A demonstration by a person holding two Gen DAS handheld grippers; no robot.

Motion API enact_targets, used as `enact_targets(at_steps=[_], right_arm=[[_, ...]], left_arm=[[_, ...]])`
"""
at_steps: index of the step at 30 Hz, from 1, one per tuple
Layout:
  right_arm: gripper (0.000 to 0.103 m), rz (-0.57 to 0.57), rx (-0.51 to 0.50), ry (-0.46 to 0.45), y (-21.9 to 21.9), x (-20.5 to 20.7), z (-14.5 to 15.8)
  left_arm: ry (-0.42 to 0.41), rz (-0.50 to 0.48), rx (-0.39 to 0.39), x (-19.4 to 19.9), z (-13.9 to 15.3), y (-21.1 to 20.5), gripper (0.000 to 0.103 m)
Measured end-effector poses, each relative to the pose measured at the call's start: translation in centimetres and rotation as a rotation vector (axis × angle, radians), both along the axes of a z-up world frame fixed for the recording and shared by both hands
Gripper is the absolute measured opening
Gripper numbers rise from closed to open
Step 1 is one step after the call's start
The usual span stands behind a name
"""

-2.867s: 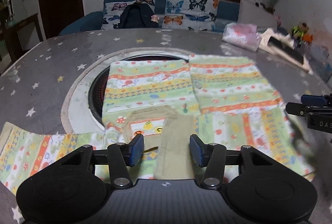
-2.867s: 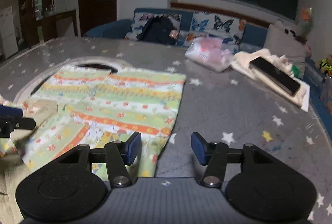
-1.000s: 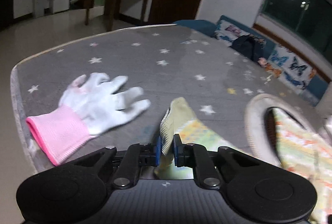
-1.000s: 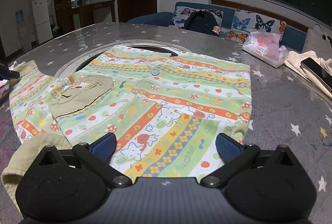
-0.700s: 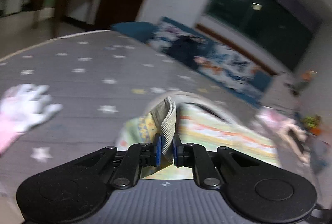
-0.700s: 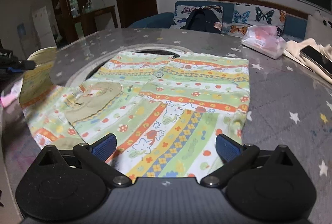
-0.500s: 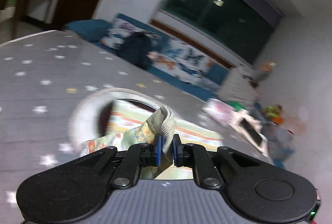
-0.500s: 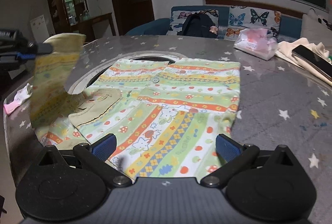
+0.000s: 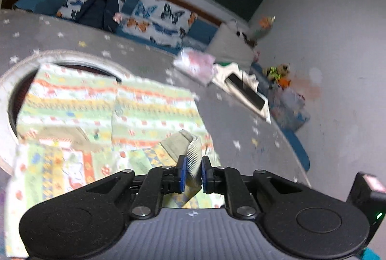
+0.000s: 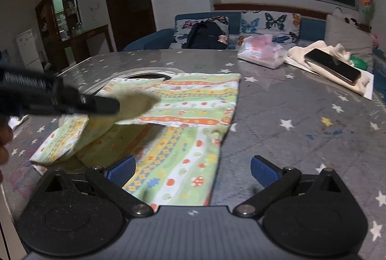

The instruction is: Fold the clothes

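Note:
A child's green, yellow and orange patterned shirt [image 9: 149,113] lies spread on the grey star-print table [image 9: 231,120]. My left gripper [image 9: 192,173] is shut on the ribbed beige cuff [image 9: 193,151] of the shirt's sleeve and holds it lifted over the shirt body. In the right wrist view the left gripper [image 10: 113,104] shows blurred, carrying the cuff [image 10: 137,103] over the shirt [image 10: 193,101]. My right gripper [image 10: 191,169] is wide open and empty, low over the shirt's near sleeve [image 10: 178,168].
A pink tissue pack [image 10: 260,50] and a phone [image 10: 333,66] on a cream cloth [image 10: 313,52] lie at the table's far right. A round opening [image 9: 14,96] in the table lies under the shirt's far side. A sofa [image 10: 241,23] stands behind.
My left gripper took the sleeve cuff from the table's left side, lifted it and swung it right over the shirt body. My right gripper opened wide and stays over the near sleeve.

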State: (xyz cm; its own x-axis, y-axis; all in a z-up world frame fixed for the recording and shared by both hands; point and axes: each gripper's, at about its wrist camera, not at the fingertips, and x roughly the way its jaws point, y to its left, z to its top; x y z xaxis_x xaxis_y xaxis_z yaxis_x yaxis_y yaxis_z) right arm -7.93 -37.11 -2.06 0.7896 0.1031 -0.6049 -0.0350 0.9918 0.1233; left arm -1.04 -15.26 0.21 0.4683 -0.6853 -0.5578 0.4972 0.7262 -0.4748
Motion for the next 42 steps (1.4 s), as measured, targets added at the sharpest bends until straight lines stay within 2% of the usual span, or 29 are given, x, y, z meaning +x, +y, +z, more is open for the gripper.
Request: enact_targets(at_steps=[4,6,10,12,15,19,23,25,29,32,36,38,42], right_arm=[[0.1,-0.04,0.0,-0.006,-0.8,-0.1,0.1],[0.098,-0.055,-0.001,-0.01,-1.1,0.1,0.4],[0.091,-0.047,0.0,-0.031,-1.0,0.7,1.3],[0.09,-0.016,-0.007,-0.042,-0.3,1.5,1.8],[0.082,0.041,-0.004,-0.051,1.1,2.7,2.1],[0.077,0.115,0.028,-0.034,3.1,4.8,1.4],[0.072,0.176,0.053,-0.008,5.0,6.2,0.6],[0.071,0.203,0.056,0.004,5.7,6.7,0.1],[0.067,0.223,0.044,0.046,6.3,7.3,-1.0],[0.063,0.228,0.019,0.047,6.5,7.3,-1.0],[0.063,0.248,0.001,0.023,6.9,7.1,-0.6],[0.062,0.249,-0.014,0.044,7.1,7.4,-1.0],[0.061,0.254,-0.067,0.056,7.3,7.4,-1.4]], left_arm=[[0.018,-0.054,0.018,-0.8,-1.0,-0.1,0.036],[0.018,-0.066,0.024,-1.1,-1.1,0.3,0.04],[0.003,-0.027,0.057,-0.4,-1.4,2.1,0.04],[0.001,0.006,0.08,0.2,-1.7,3.3,0.04],[-0.003,0.056,0.115,1.0,-2.1,5.0,0.038],[-0.009,0.122,0.162,2.1,-2.7,7.3,0.037],[-0.014,0.188,0.208,3.2,-3.2,9.6,0.028],[-0.016,0.213,0.226,3.7,-3.5,10.5,0.027],[-0.023,0.214,0.211,3.8,-2.8,10.8,0.028],[-0.07,0.196,0.226,3.8,-2.3,10.3,0.028],[-0.038,0.201,0.259,4.9,-3.3,9.9,0.027],[-0.041,0.202,0.265,4.9,-3.7,9.9,0.027],[-0.046,0.192,0.263,4.3,-2.9,9.7,0.029]])
